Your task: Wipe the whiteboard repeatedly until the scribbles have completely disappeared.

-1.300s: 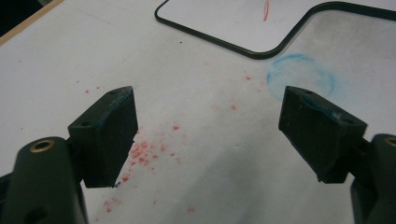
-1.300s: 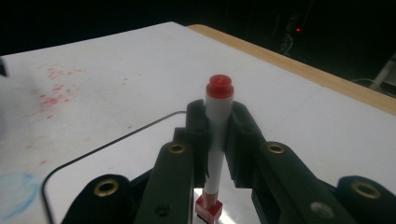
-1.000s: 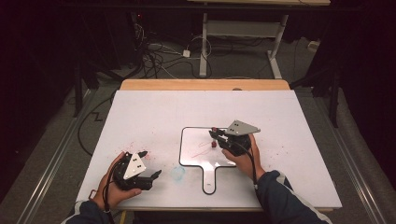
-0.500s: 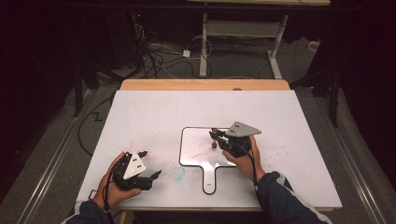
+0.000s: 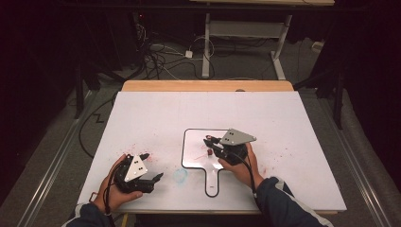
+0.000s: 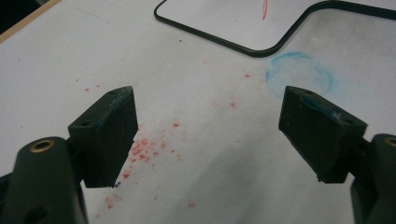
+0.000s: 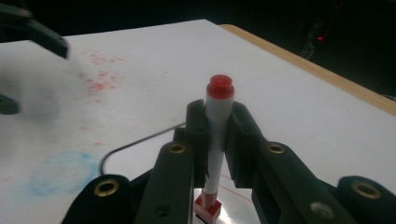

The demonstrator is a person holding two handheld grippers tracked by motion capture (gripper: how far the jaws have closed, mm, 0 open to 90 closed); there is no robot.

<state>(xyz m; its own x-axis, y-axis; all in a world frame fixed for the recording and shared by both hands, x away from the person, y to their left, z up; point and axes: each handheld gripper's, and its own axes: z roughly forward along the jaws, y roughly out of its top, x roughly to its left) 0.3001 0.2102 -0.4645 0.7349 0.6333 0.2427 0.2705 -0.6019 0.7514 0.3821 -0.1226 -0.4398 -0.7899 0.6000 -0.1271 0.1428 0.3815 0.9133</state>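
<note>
Across the middle of the high view, a white table (image 5: 156,118) with a wooden strip (image 5: 208,85) along its far edge. On it, right of centre, a small whiteboard (image 5: 196,149) with a black rim and a handle pointing toward the near edge, carrying a thin red line (image 6: 265,8) on its face. At near left, the left gripper (image 5: 152,166), cradled in the left hand (image 5: 116,187) just above the tabletop, jaws spread wide with nothing between them; pads (image 6: 109,135) smeared with blue. At the right edge of the whiteboard, the right gripper (image 5: 211,144), held by the right hand (image 5: 243,165), jaws clamped tight on a red marker (image 7: 215,140); grey three-cornered plate on top. Marker upright between the pads, red end uppermost, other red end down on the whiteboard surface, white barrel pinched at mid-length. Between the two grippers, just left of the whiteboard handle, a faint blue scribbled circle (image 5: 180,175) on the table. Scattered over the tabletop near the left gripper and to the right of the whiteboard, fine red specks (image 6: 144,147).
</note>
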